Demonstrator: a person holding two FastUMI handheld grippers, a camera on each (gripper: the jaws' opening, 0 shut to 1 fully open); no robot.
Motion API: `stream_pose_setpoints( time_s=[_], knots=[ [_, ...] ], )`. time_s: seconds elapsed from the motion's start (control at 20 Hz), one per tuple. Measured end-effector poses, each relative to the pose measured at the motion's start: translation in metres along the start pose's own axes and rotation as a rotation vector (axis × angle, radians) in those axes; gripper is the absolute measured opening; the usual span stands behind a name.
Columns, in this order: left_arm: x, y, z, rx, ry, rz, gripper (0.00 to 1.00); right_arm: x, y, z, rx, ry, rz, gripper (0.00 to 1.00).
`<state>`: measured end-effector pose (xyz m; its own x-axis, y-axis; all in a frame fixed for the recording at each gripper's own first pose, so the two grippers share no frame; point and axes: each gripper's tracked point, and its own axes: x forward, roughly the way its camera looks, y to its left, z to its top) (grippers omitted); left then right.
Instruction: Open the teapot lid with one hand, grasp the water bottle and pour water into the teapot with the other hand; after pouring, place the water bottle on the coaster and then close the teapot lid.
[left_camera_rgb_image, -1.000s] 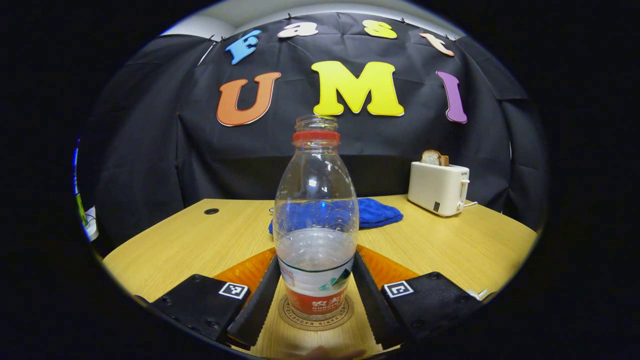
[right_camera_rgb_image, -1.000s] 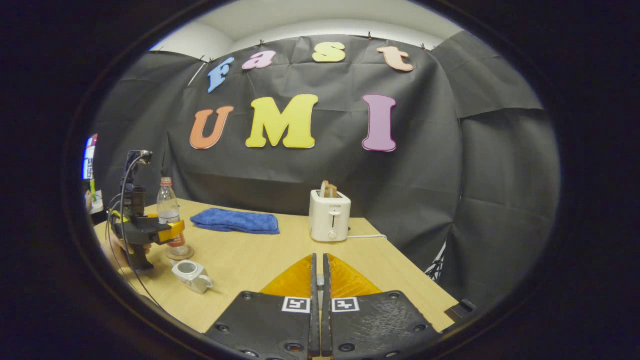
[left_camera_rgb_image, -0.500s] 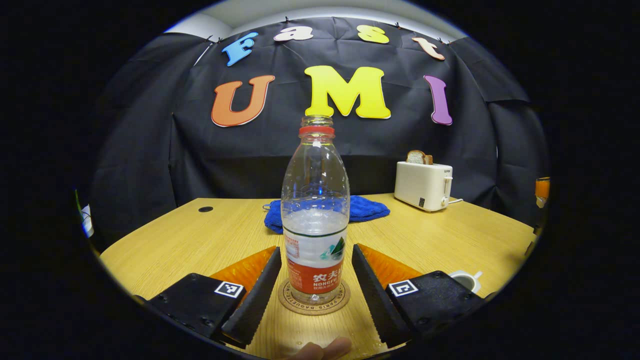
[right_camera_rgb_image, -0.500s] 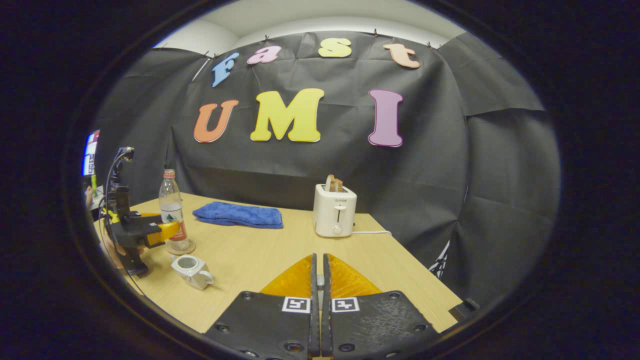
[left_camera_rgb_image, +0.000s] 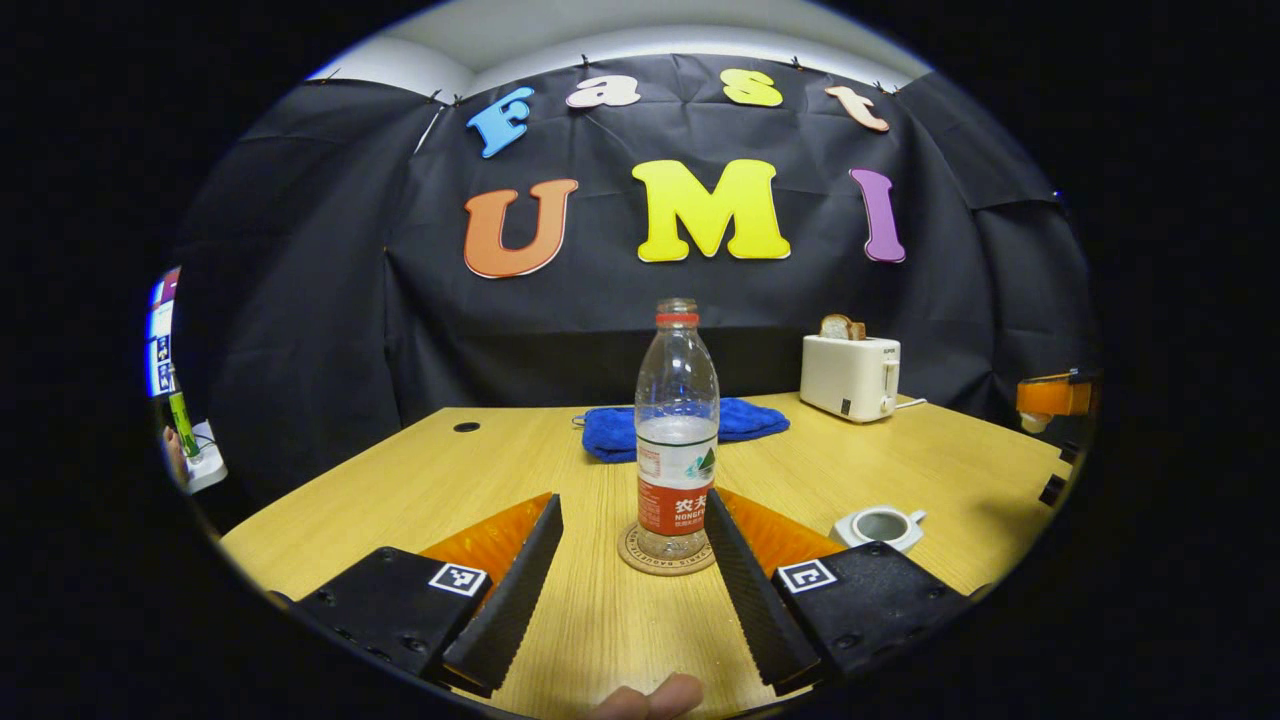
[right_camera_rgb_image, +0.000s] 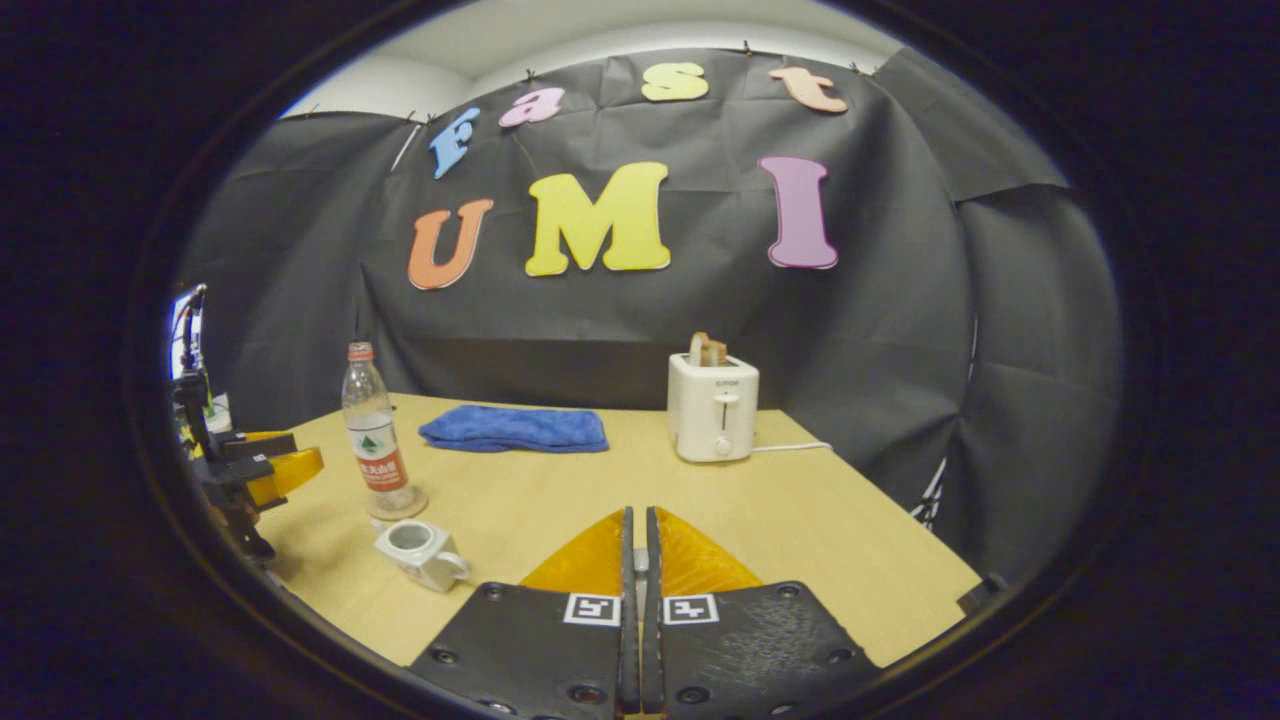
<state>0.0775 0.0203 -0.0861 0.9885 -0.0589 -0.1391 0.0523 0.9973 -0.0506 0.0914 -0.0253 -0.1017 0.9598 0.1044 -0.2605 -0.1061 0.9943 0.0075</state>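
- Table (left_camera_rgb_image: 420, 490): nothing blocks my way to the teapot; toaster (right_camera_rgb_image: 712, 407) and blue cloth (right_camera_rgb_image: 514, 428) sit well back.
- Bottle (left_camera_rgb_image: 677, 428): now upright on coaster (left_camera_rgb_image: 632, 552); left gripper (left_camera_rgb_image: 630, 570) has let go, spread wide, backed off.
- Teapot (right_camera_rgb_image: 418, 552): lid off, just beside coaster; closing comes next.
- Right gripper (right_camera_rgb_image: 636, 610): clenched; can't tell if the lid's pinched.

- The left tongs (left_camera_rgb_image: 630, 570), wide open, now sit back from the clear plastic water bottle (left_camera_rgb_image: 677, 430).
- The bottle stands free on the round cork coaster (left_camera_rgb_image: 665, 557).
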Motion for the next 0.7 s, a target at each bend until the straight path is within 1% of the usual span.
stream_pose_setpoints(
  time_s=[0.05,0.15,0.25,0.3,0.35,0.45,0.5,0.65,0.7],
  knots=[
    [-0.007,0.003,0.008,-0.017,-0.006,0.008,0.9,0.003,0.011,0.002,0.0,-0.003,0.024,0.01],
    [-0.02,0.004,0.019,-0.039,-0.017,-0.006,0.9,0.008,0.03,0.009,0.001,-0.019,0.055,0.01],
    [-0.032,0.008,0.028,-0.031,-0.028,-0.007,0.9,0.014,0.052,0.014,0.008,-0.031,0.095,0.0],
    [-0.037,0.015,0.032,-0.021,-0.031,0.002,0.9,0.017,0.063,0.016,0.015,-0.031,0.119,0.04],
    [-0.041,0.018,0.034,-0.017,-0.03,0.006,0.89,0.02,0.075,0.018,0.022,-0.033,0.146,0.04],
    [-0.053,0.016,0.041,-0.014,-0.036,-0.027,0.89,0.029,0.094,0.02,0.024,-0.031,0.174,0.04],
    [-0.061,0.021,0.046,-0.007,-0.055,-0.03,0.89,0.034,0.103,0.02,0.022,-0.032,0.186,0.05],
    [-0.075,0.048,0.059,0.004,-0.065,0.022,0.9,0.049,0.128,0.006,0.019,-0.007,0.212,0.04],
    [-0.08,0.051,0.065,-0.002,-0.082,0.023,0.9,0.053,0.134,0.001,0.02,0.006,0.214,0.04]
  ],
)
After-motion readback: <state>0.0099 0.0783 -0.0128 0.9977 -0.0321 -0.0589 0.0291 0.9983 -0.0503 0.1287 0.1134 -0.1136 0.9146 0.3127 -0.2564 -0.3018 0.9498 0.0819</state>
